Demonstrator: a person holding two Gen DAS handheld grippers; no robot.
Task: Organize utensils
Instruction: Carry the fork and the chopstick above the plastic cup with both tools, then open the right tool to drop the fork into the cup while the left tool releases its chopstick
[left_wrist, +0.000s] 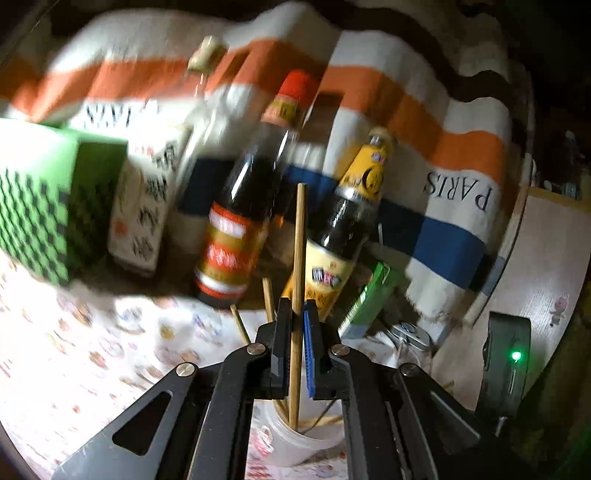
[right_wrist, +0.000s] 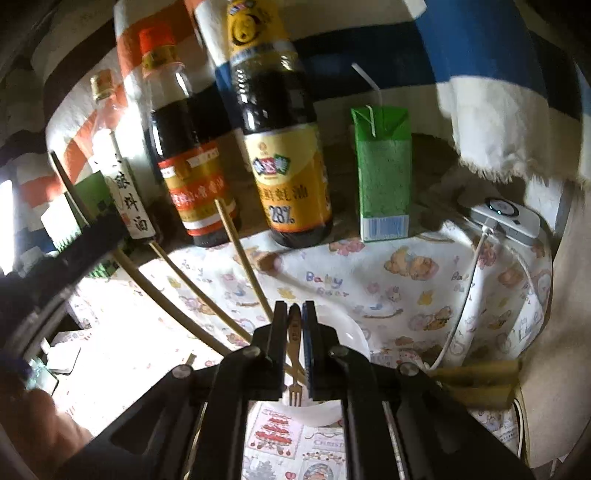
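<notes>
Item: left tongs (left_wrist: 298, 314). State: pressed together on one wooden chopstick (left_wrist: 300, 236), pinched near its lower half. The stick stands nearly upright between the pads, its top well above the tongs, its foot inside the white cup (left_wrist: 295, 443) directly beneath them. Other sticks lean out of that cup to the left of the tongs.

Item: right tongs (right_wrist: 294, 314). State: pressed together on a small wooden fork (right_wrist: 294, 354), handle between the pads, tines hanging below them over a white dish (right_wrist: 351, 332) lying just beneath and to the right.

Item: surroundings. Two dark sauce bottles (right_wrist: 280, 147) and a green carton (right_wrist: 384, 173) stand well beyond the right tongs on the patterned desk cloth (right_wrist: 406, 280); they appear to be no part of the sorting.

Step in hand, as judged: utensils are being gathered by kind, the chopstick being stood in the cup, the fork carried on its way to a holder.

Next move, as judged: the left tongs need only spread and lift straight up, clear of the leaning sticks. The right tongs must bring the fork over its container, tines down, before letting go; which container that is cannot be told.
</notes>
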